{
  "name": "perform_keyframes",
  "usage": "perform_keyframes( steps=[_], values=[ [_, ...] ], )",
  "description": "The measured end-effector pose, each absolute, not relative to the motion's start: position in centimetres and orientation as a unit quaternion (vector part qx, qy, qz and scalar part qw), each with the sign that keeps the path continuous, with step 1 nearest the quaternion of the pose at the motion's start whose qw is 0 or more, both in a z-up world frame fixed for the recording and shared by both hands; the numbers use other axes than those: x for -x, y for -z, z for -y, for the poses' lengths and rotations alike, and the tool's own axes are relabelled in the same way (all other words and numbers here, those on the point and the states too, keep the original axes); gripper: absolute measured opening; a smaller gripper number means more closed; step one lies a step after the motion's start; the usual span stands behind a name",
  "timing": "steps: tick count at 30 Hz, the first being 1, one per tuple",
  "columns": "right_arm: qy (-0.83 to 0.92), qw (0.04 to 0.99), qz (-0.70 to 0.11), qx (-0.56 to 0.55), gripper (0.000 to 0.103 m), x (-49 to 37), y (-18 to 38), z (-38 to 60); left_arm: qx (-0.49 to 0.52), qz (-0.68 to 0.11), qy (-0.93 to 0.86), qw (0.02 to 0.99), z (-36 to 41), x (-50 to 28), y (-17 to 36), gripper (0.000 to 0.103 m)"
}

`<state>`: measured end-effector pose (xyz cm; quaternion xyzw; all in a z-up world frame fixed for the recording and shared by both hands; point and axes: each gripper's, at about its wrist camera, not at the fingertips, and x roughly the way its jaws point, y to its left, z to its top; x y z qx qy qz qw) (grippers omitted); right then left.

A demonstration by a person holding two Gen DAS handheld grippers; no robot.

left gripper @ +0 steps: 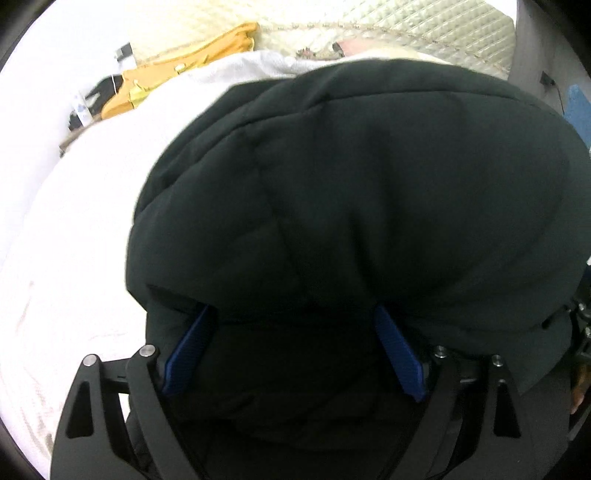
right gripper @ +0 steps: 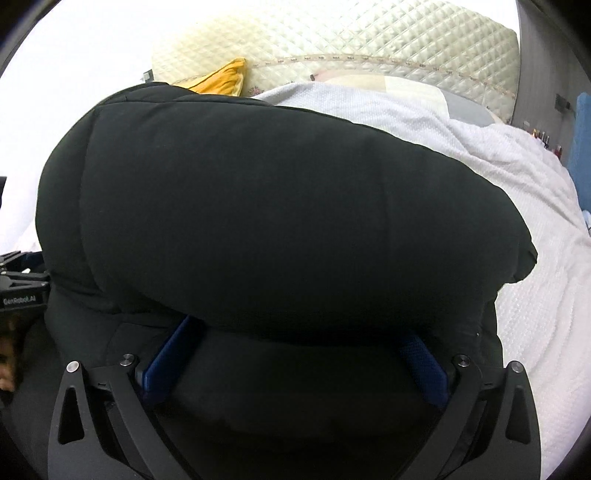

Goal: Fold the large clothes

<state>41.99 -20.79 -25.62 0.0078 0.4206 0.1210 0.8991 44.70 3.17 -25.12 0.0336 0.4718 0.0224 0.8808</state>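
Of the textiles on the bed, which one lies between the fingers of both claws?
The black padded jacket: its puffy bulk covers the blue fingers. The white bedspread lies beneath it, and the yellow cloth sits far behind.

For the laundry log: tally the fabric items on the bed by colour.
Black: 1, puffy jacket
Yellow: 1, cloth
White: 1, bedsheet
Cream: 1, quilted cover
Total: 4
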Motion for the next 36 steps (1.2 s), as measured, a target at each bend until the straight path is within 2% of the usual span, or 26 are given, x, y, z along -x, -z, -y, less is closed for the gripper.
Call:
perform_keyframes(
  steps=[7, 13, 21, 26, 31, 36],
  values=[
    [-0.118, 0.899, -0.419, -0.047, 0.103, -39.6, 22.6, 22.0, -0.003, -0.472, -0.015, 0.881, -3.5, -41.9, 22.1, 0.089],
    [-0.119, 0.918, -0.373, -0.059, 0.103, -35.2, 15.0, 23.0, 0.023, -0.465, 0.003, 0.885, -3.2, -38.0, 16.8, 0.089],
    [-0.131, 0.940, -0.310, -0.055, 0.103, -26.3, 3.9, 22.2, 0.039, -0.422, 0.026, 0.906, -3.8, -31.0, 6.9, 0.089],
    [-0.134, 0.951, -0.274, -0.049, 0.103, -21.1, -0.8, 21.2, 0.045, -0.393, 0.041, 0.917, -3.8, -25.6, 2.2, 0.089],
    [-0.136, 0.956, -0.256, -0.049, 0.103, -15.7, -3.6, 20.9, 0.046, -0.376, 0.056, 0.924, -3.7, -20.3, -0.1, 0.089],
    [-0.139, 0.953, -0.263, -0.053, 0.103, -11.7, -3.7, 20.9, 0.054, -0.386, 0.069, 0.918, -4.2, -16.1, 0.5, 0.089]
  ],
)
